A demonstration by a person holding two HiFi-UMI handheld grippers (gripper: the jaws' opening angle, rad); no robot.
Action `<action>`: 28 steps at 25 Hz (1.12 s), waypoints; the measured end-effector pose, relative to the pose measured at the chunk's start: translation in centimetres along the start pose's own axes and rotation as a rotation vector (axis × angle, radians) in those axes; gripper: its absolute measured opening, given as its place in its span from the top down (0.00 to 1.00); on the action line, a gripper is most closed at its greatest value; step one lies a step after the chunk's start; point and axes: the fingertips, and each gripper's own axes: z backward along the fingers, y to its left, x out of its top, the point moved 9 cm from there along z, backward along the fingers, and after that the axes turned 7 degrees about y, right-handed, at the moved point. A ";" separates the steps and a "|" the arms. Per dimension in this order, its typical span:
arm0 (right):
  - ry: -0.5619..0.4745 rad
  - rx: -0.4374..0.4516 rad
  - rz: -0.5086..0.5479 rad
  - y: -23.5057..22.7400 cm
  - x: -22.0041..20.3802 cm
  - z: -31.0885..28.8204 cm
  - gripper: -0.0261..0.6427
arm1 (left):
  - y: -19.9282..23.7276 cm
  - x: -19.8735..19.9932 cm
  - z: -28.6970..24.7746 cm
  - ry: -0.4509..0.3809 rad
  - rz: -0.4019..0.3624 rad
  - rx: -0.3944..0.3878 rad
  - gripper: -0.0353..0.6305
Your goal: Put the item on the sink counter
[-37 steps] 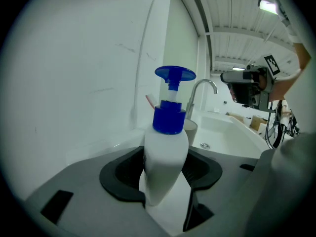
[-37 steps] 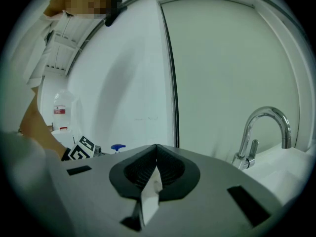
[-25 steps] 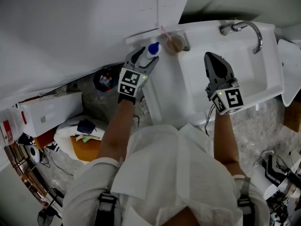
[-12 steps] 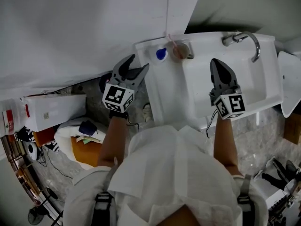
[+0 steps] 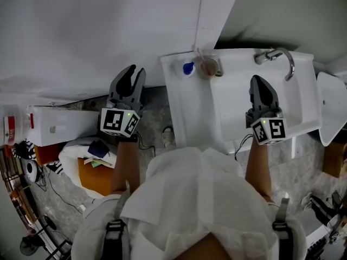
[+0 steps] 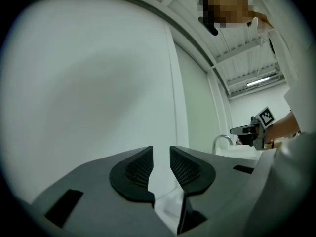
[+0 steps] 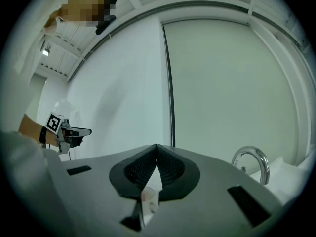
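- While the L gripper (image 5: pixel 134 72) hangs out past the left edge of the sink counter (image 5: pixel 187 110), over the floor (image 5: pixel 153 110), the item, a blue-capped bottle (image 5: pixel 188 67), stands on the counter's back-left corner. In the head view it's at approx. 3 o'clock from that claw, well apart.
- L jaws: narrow gap, have just been closing, nothing btwn them. Only wall (image 5: pixel 81 37) shows through the gap.
- R gripper (image 5: pixel 259 82) is over the basin (image 5: pixel 227 107), w/ the bottle at approx. 10 o'clock from it, well apart.
- R jaws: tips pressed together, pinching nothing.
- A cup (image 5: pixel 209 66) w/ a pink toothbrush (image 5: pixel 199 54) sits just beside the bottle, at its 3 o'clock. The faucet (image 5: pixel 279 56) is further along the back edge, also at 3 o'clock.
- Count: 2 grippers, 1 bottle, 1 cup, 1 toothbrush, 1 faucet.
- Hard to make out:
  - The bottle is seen from above, so mostly cap; body shape unclear.
  - L gripper view takes in wall, faucet and the R gripper, but the counter corner falls behind its own jaws.
  - R gripper view shows a pale pinkish thing through the slot under the closed tips, too blurred to name.
  - The person's torso covers the counter's front edge in the head view.
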 end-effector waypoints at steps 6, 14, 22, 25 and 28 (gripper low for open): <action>-0.039 -0.024 0.016 -0.6 1.3 0.9 0.95 | 0.5 0.9 2.1 -0.034 0.000 0.055 0.88; -0.061 -0.043 0.044 -0.8 2.2 1.3 0.95 | 0.9 1.8 2.6 -0.057 -0.005 0.063 0.91; -0.035 -0.048 0.081 -0.5 2.3 1.6 0.95 | 0.6 1.8 2.3 -0.051 -0.012 0.045 0.91; -0.031 -0.054 0.083 -0.7 2.2 1.8 0.95 | 0.5 1.7 2.3 -0.047 -0.014 0.041 0.91; -0.028 -0.056 0.084 -0.7 2.1 1.9 0.95 | 0.6 1.6 2.2 -0.043 -0.011 0.038 0.91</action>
